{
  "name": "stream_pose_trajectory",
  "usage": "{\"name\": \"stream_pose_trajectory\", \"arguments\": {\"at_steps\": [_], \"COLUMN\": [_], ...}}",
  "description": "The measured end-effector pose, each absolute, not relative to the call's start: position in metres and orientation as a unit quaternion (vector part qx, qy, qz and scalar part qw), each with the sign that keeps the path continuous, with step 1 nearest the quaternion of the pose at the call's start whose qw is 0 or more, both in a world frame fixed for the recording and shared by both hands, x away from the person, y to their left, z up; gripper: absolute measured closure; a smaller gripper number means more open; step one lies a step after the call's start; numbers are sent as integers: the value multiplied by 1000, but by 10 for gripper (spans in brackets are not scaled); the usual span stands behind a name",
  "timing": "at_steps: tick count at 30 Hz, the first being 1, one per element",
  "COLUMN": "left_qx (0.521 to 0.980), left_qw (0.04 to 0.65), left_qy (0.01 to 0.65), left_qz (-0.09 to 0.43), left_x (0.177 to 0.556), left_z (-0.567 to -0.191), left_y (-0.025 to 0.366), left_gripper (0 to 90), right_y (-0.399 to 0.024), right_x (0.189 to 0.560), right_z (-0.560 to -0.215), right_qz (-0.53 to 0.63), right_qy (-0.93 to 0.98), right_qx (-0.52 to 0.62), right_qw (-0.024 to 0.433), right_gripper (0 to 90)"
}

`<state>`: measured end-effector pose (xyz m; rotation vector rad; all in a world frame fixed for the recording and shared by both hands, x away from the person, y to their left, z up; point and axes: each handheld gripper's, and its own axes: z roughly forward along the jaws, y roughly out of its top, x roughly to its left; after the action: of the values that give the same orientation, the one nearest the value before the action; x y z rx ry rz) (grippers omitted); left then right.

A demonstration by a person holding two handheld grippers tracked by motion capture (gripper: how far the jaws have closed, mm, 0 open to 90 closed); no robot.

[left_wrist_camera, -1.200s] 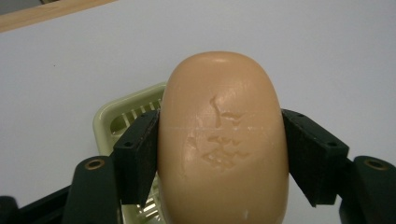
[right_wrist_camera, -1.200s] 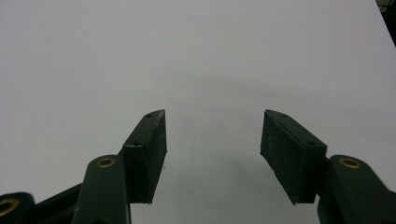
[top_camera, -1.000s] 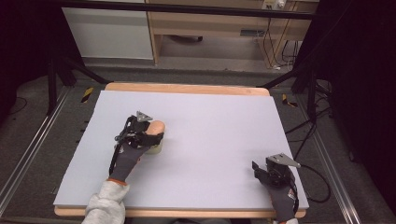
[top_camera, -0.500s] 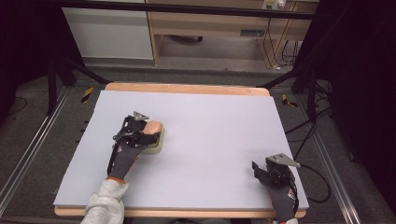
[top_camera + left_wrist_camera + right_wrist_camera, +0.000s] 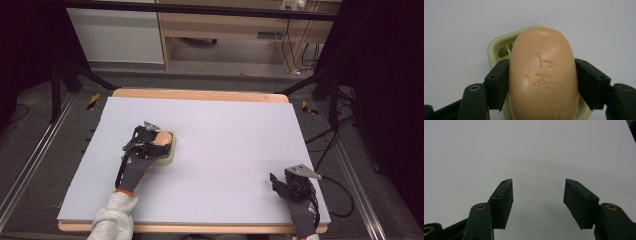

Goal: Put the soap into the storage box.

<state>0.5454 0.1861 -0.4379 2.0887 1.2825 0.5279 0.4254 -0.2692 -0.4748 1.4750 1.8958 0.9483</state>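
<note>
**Mia:** Left gripper view is so close! The left tongs squeeze a soap bar from both sides. The black pads press right on it.

**Ben:** Why grab it by its long sides?

**Mia:** I think it is because the soap is smooth and round. Holding it across the middle keeps it from sliding out.

**Ben:** What is the pale green thing under it?

**Mia:** That is a soap dish. The soap sits right over it, so my guess is the soap goes into the dish or comes out of it. I cannot tell if the soap touches the bottom of the dish.

**Ben:** High view shows it differently. The soap and the dish are on the left part of the table, and the left hand reaches up to them. The soap looks tiny there.

**Mia:** Yes, and you cannot see the little marks on the soap from up there. Close up, you can.

**Ben:** What about the other hand?

**Mia:** The right tongs wait near the front right corner of the table, well apart from the soap. Maybe they rest there so they do not get in the way.

**Ben:** Are they holding something?

**Mia:** No. In the right gripper view the right tongs stand wide apart, with just bare table between them.
</note>
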Motion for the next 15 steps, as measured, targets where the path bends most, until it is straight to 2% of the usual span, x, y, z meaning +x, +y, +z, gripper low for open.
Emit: {"name": "stream_pose_trajectory", "arguments": {"at_steps": [15], "left_qx": [792], "left_qw": [304], "left_qy": [491], "left_qz": [199], "left_x": [549], "left_z": [-445], "left_y": [185], "left_gripper": [316], "right_y": [-269], "right_x": [426], "right_z": [-475], "right_qz": [351], "right_qy": [707], "right_qx": [548], "right_qw": [277], "right_gripper": [404]}}
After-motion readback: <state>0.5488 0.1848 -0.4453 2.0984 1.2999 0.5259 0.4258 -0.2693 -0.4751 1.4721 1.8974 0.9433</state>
